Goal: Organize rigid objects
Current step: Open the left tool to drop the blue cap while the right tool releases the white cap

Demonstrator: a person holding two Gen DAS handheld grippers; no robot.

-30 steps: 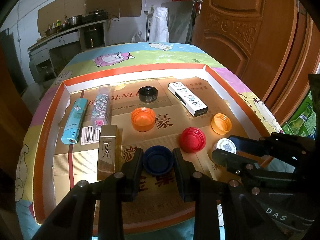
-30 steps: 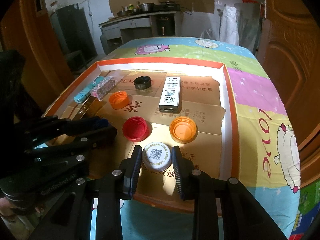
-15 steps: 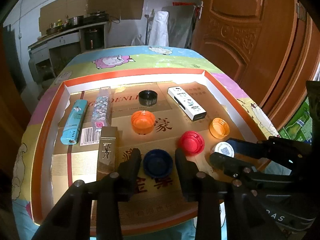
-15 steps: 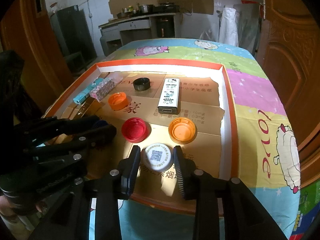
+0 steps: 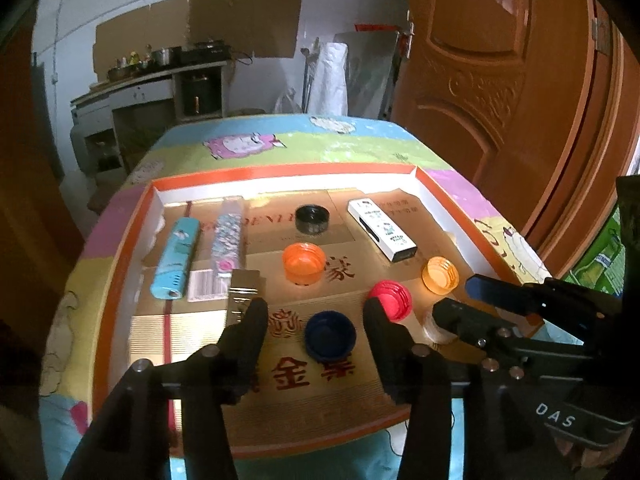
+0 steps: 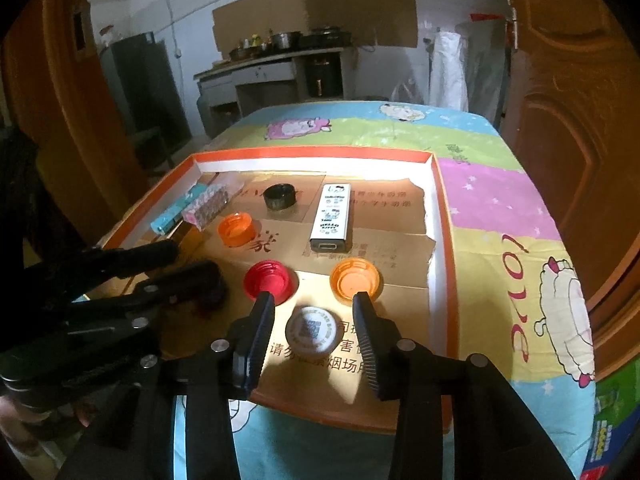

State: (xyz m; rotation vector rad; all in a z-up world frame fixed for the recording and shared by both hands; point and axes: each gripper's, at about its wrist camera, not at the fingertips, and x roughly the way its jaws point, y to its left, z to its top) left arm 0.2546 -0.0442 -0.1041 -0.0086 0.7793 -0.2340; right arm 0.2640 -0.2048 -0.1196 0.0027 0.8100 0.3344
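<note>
As both pairs of jaws open, left gripper (image 5: 316,320) lets go of blue cap (image 5: 330,335) and right gripper (image 6: 314,316) frees white cap (image 6: 311,331); both sit loose near tray (image 6: 443,216) front edge, placement looks done.

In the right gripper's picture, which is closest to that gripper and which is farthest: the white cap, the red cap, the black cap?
1. White cap: lying between the opening jaws of the right gripper, untouched.
2. Red cap: just past the left fingertip.
3. Black cap: near the tray's far wall.
</note>
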